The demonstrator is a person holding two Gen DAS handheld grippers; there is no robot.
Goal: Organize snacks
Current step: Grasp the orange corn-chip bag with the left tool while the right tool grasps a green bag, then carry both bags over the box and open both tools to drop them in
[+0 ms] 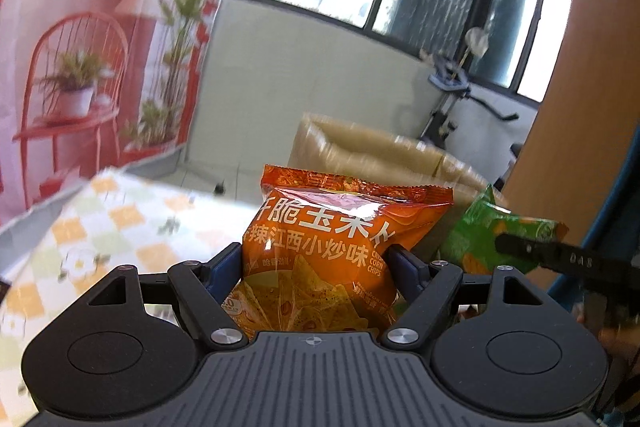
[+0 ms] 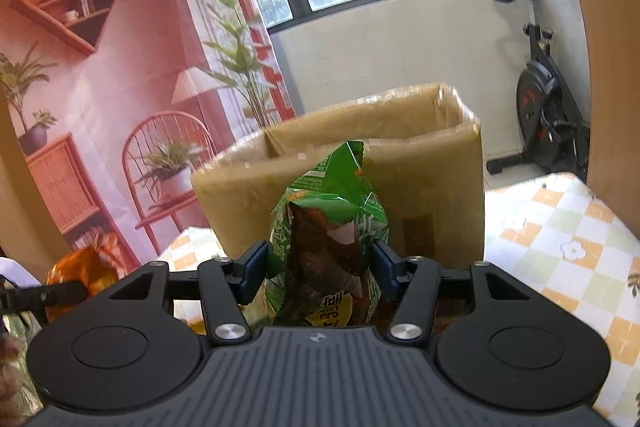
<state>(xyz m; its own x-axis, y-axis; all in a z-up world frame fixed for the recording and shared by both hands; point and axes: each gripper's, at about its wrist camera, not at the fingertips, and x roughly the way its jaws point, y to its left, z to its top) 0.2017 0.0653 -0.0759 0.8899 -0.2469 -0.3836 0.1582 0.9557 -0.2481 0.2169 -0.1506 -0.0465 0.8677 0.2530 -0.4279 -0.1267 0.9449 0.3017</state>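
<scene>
My left gripper (image 1: 316, 267) is shut on an orange corn chips bag (image 1: 336, 247) and holds it upright above the table. My right gripper (image 2: 320, 267) is shut on a green snack bag (image 2: 332, 227), also raised. An open brown cardboard box (image 2: 432, 163) stands just beyond the green bag; it also shows in the left wrist view (image 1: 376, 147), behind the orange bag. In the left wrist view the green bag (image 1: 480, 231) and a finger of the right gripper (image 1: 560, 259) show at the right. In the right wrist view the orange bag (image 2: 88, 267) shows at the lower left.
The table has a checked orange, green and white cloth (image 1: 120, 227), also seen at the right in the right wrist view (image 2: 560, 227). A printed pink backdrop (image 2: 100, 87) hangs at the left. An exercise bike (image 2: 548, 107) stands by the windows. A wooden panel (image 1: 568, 107) rises at the right.
</scene>
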